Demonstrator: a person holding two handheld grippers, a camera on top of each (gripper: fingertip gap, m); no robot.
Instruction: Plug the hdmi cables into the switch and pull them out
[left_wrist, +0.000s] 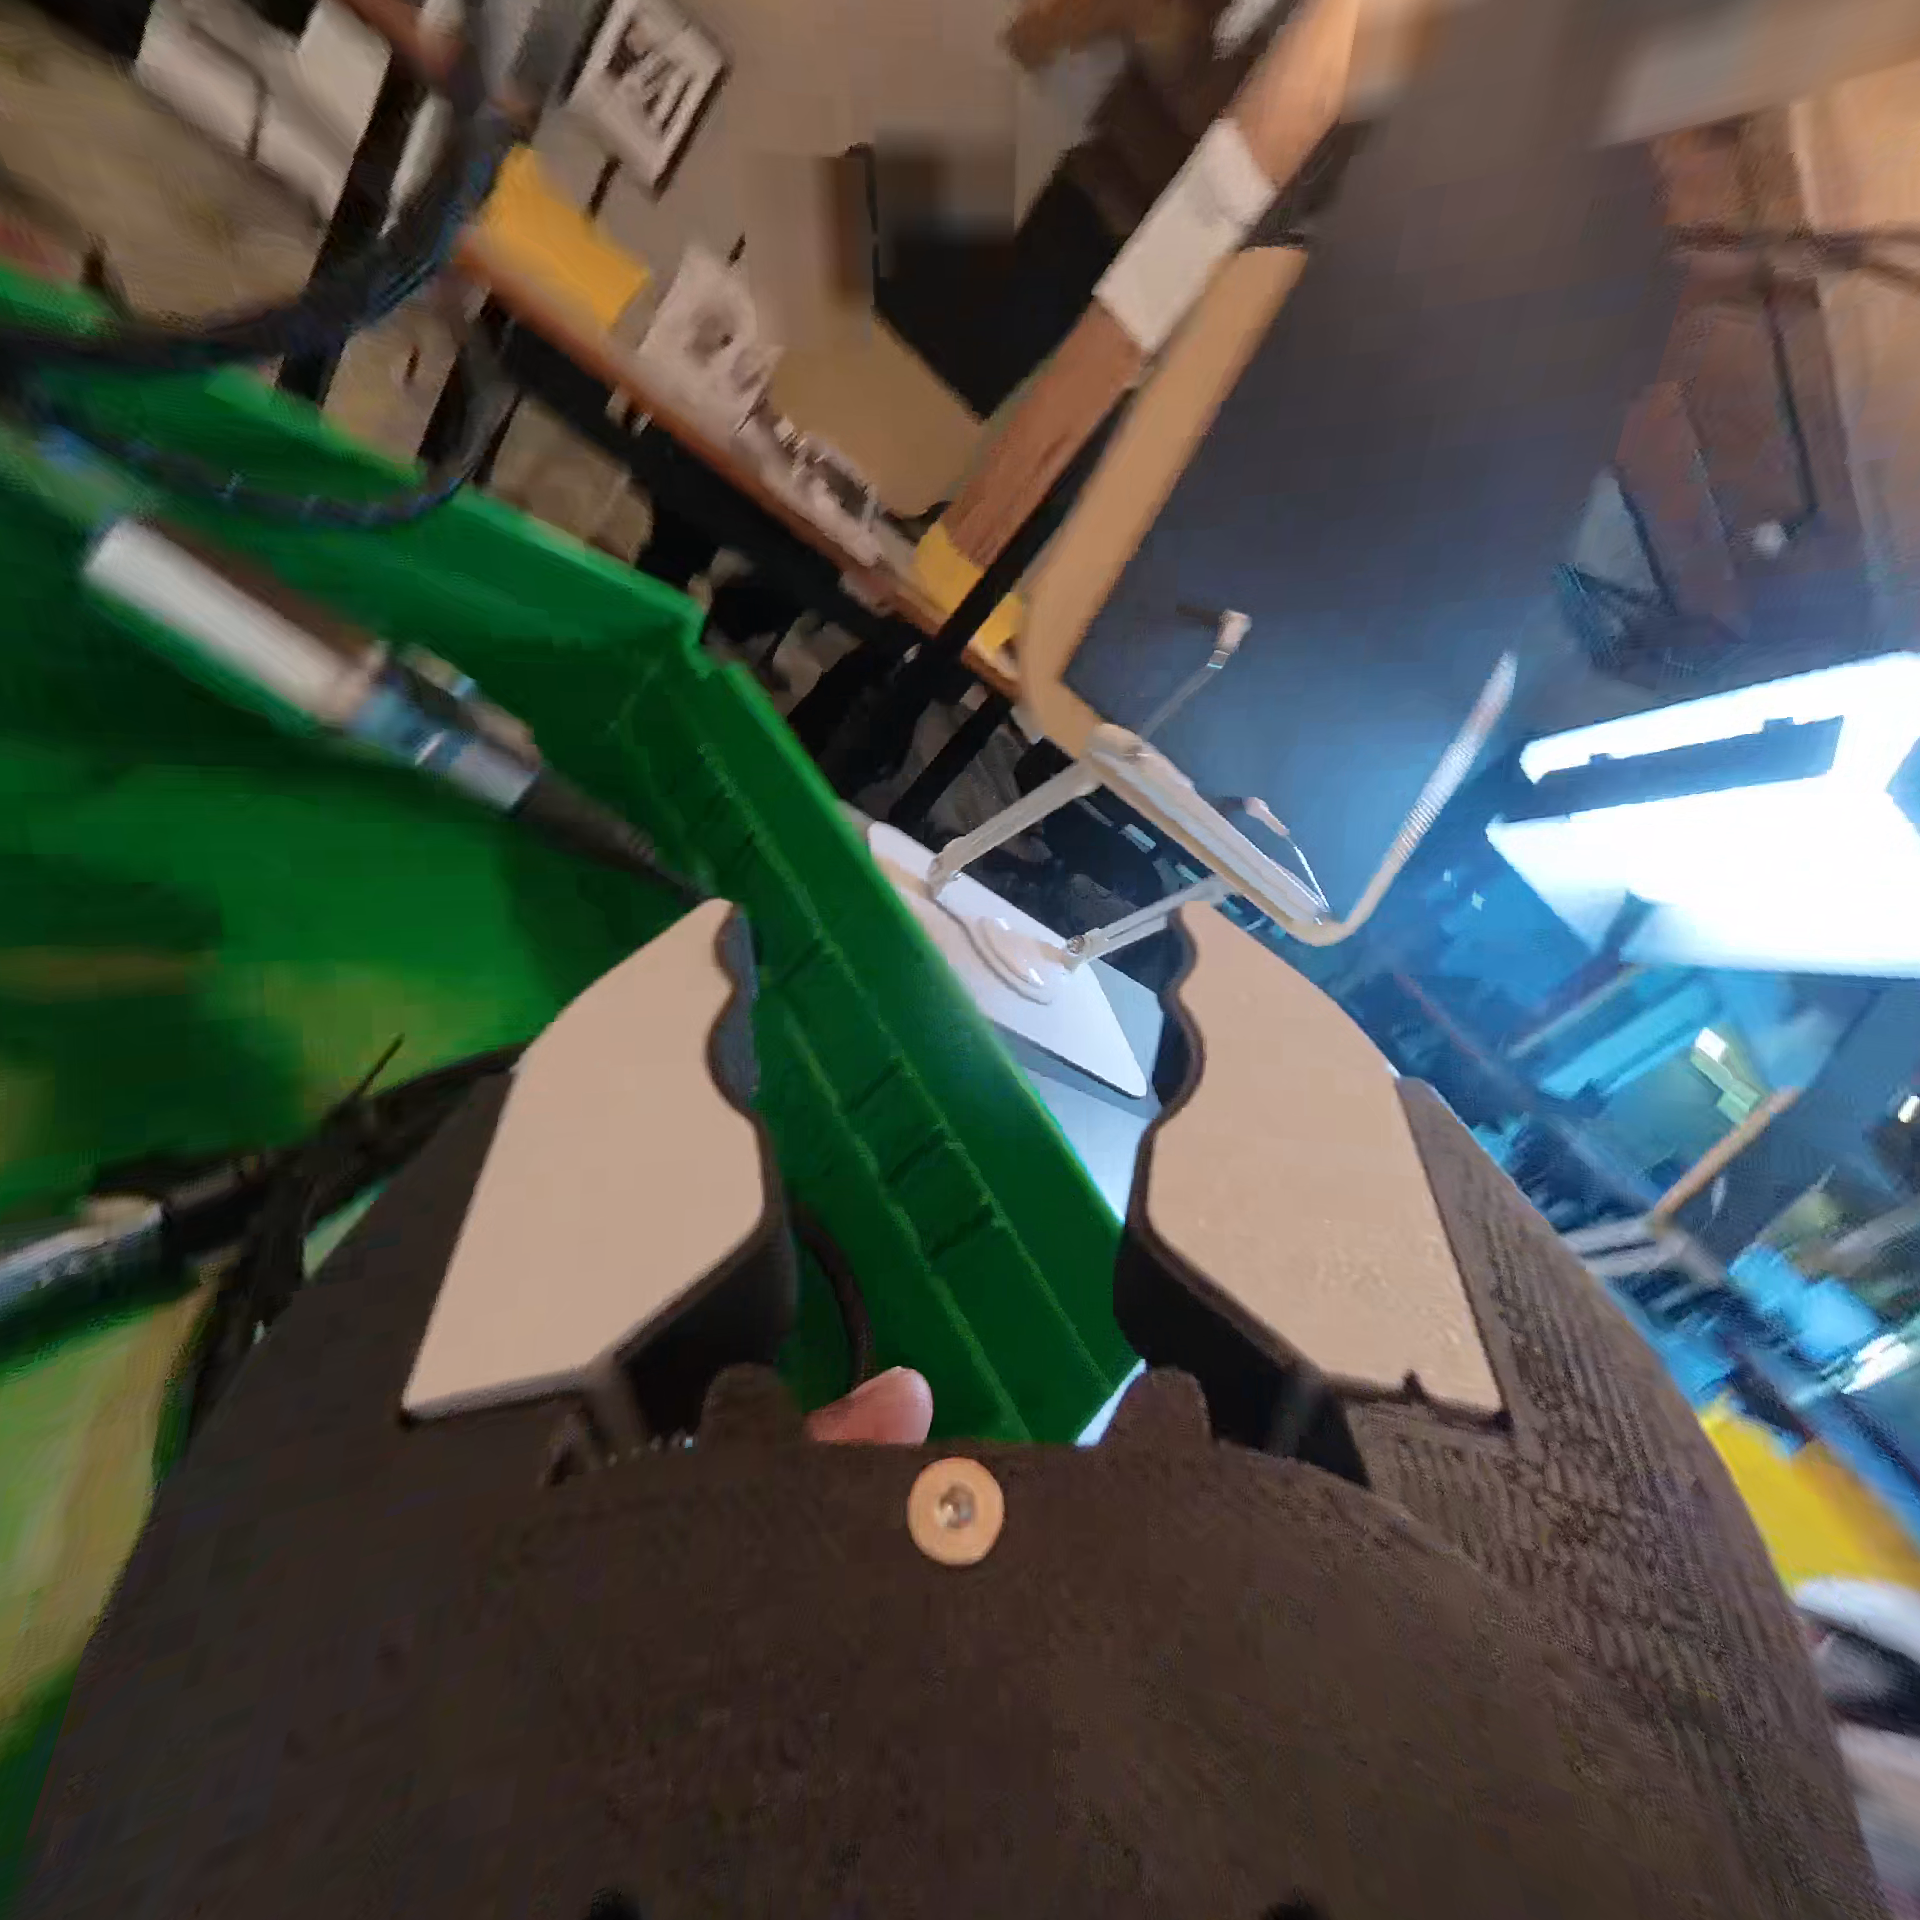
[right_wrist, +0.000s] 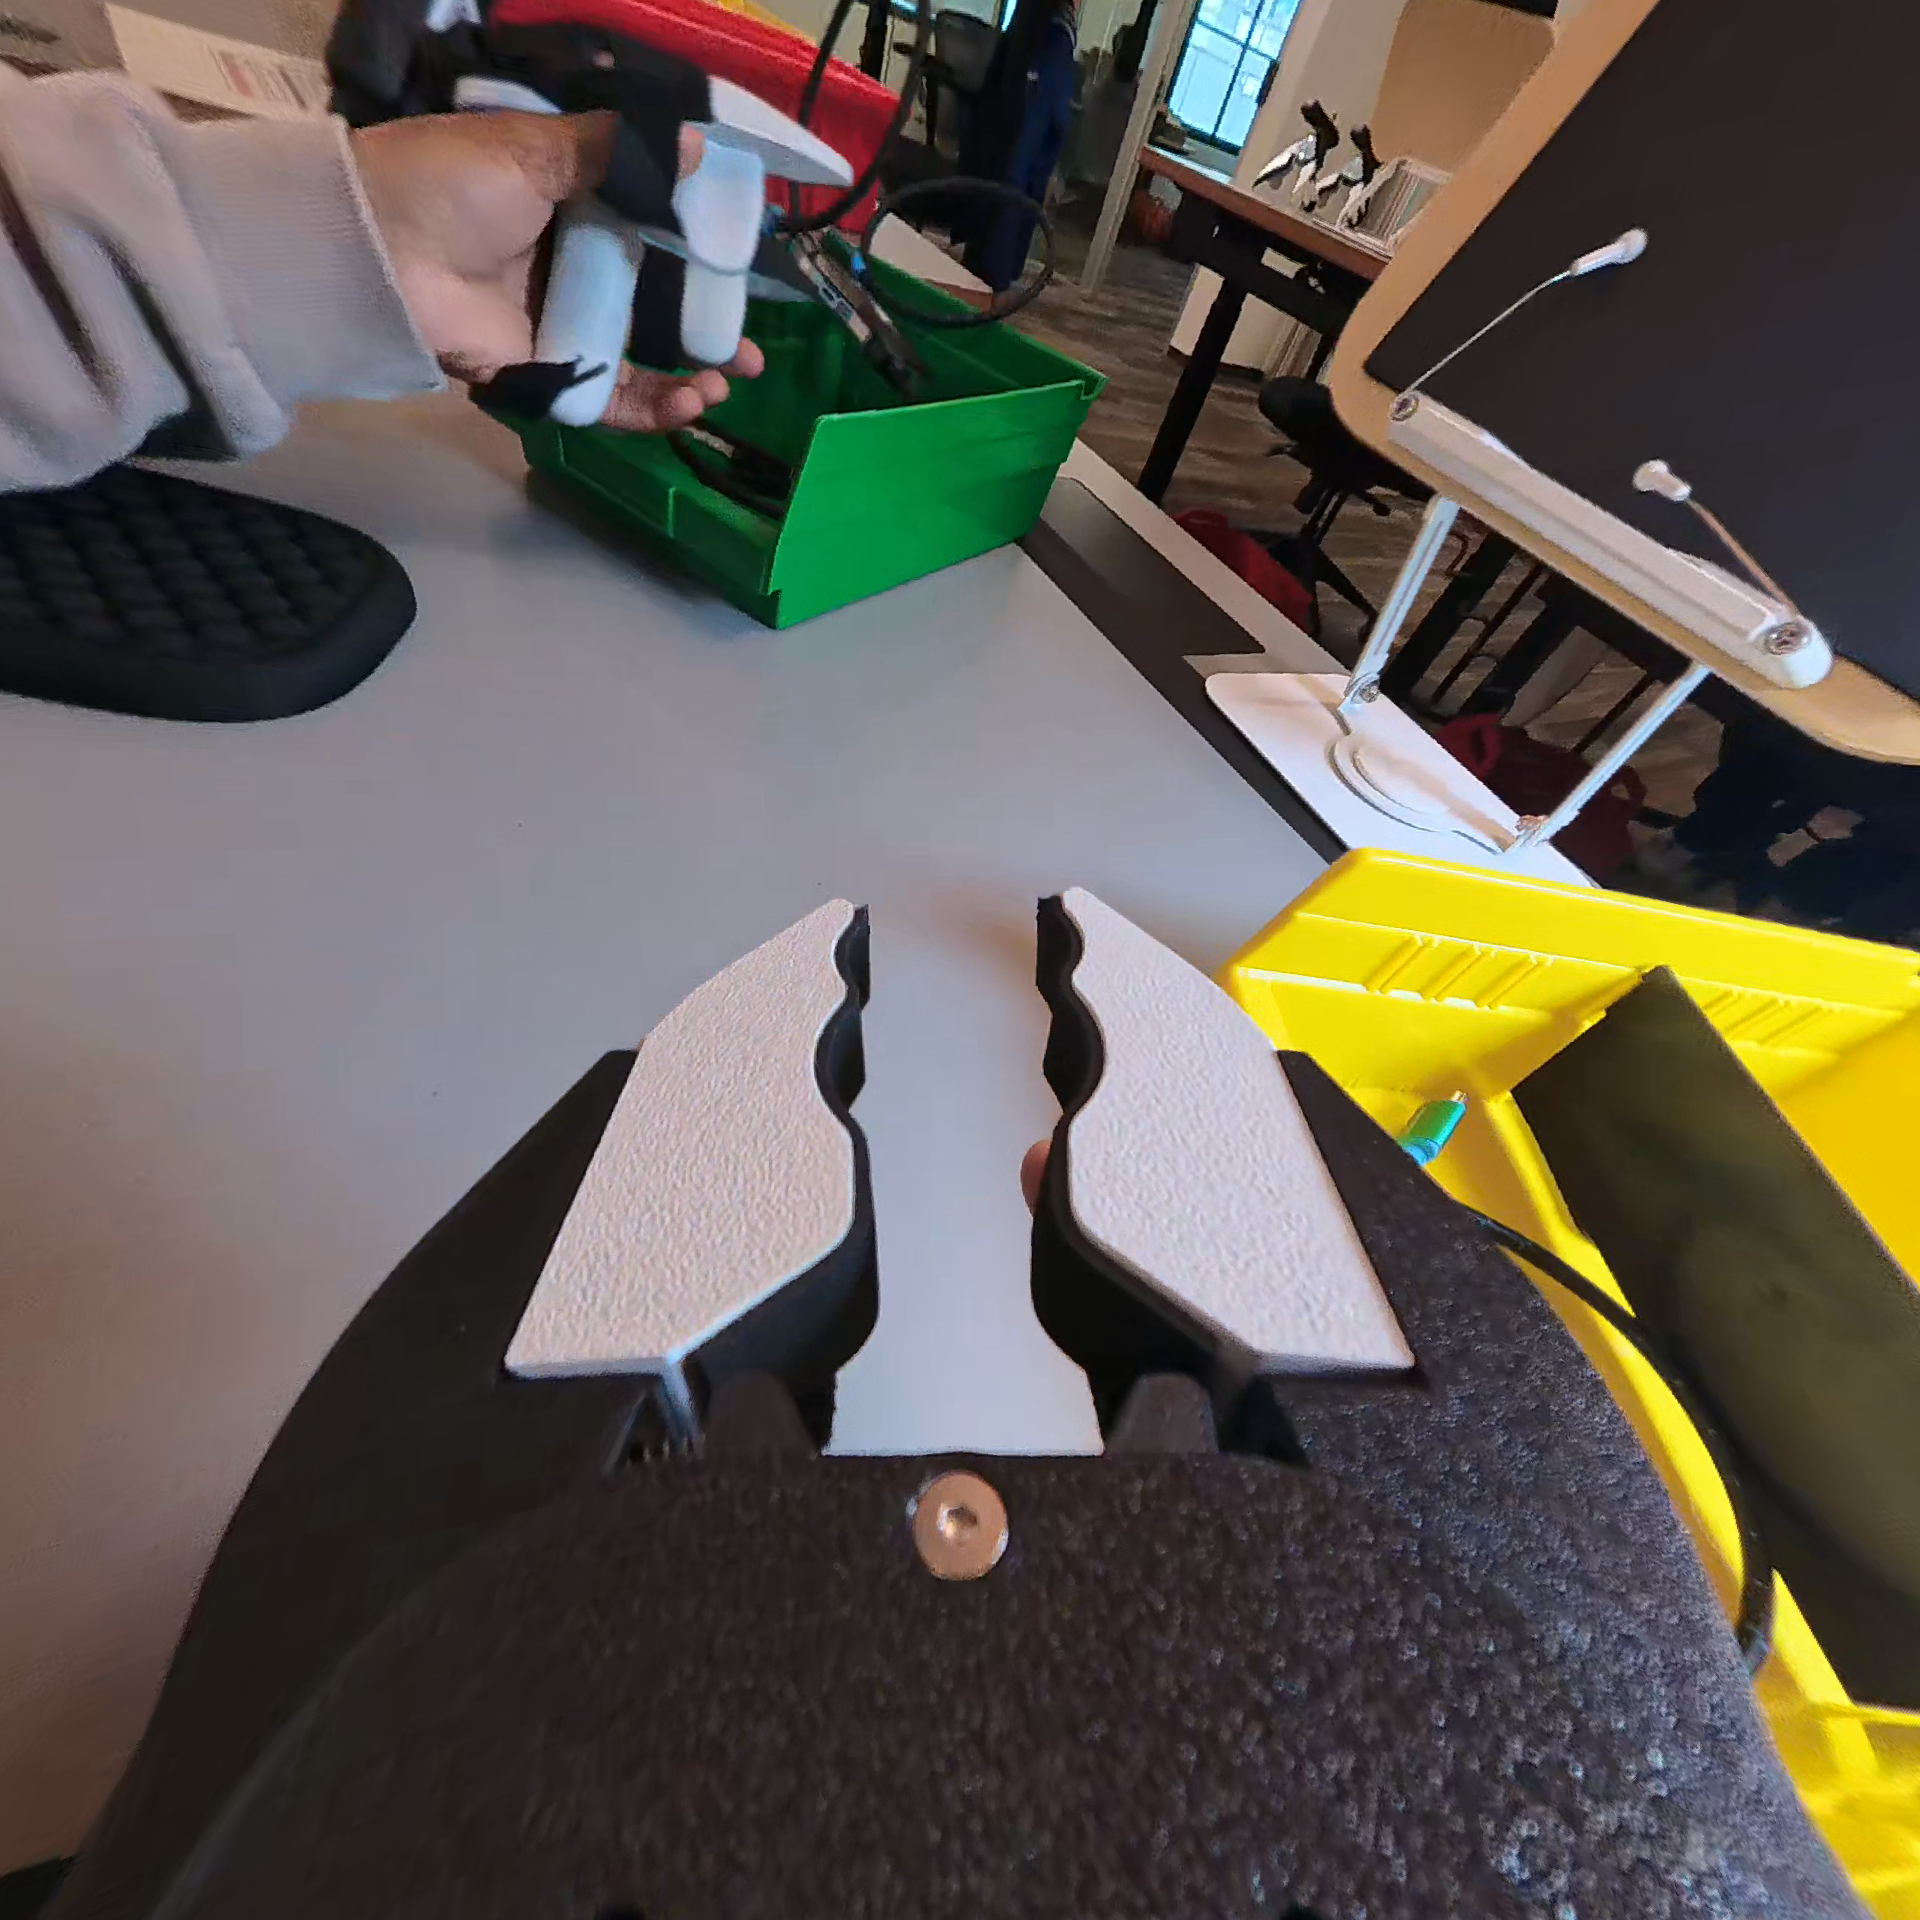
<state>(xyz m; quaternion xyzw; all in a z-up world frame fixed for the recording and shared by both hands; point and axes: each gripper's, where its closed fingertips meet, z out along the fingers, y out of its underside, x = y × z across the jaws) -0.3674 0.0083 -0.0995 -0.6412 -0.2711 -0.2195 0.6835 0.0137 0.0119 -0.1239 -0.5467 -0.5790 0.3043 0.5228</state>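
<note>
In the left wrist view my left gripper (left_wrist: 956, 935) is open, with the wall of a green bin (left_wrist: 883, 1039) passing between its fingers. A silver HDMI plug (left_wrist: 239, 623) on a black cable lies blurred in the bin, left of the fingers and not held. The right wrist view shows the left gripper (right_wrist: 821, 223) in a hand above the green bin (right_wrist: 914, 468), which holds black cables (right_wrist: 862, 312). My right gripper (right_wrist: 951, 914) is open and empty, low over the grey table (right_wrist: 623, 779). A long black box (right_wrist: 1714, 1299) lies in a yellow bin (right_wrist: 1351, 935) at its right.
A thin black cable with a green plug (right_wrist: 1429, 1127) lies in the yellow bin. A black mesh pad (right_wrist: 187, 592) sits at the left. A white stand base (right_wrist: 1382, 748) holding a dark board (right_wrist: 1662, 208) stands at the table's right edge. A red bin (right_wrist: 727, 52) is behind. My right fingertips sit around 40 centimeters from my left ones.
</note>
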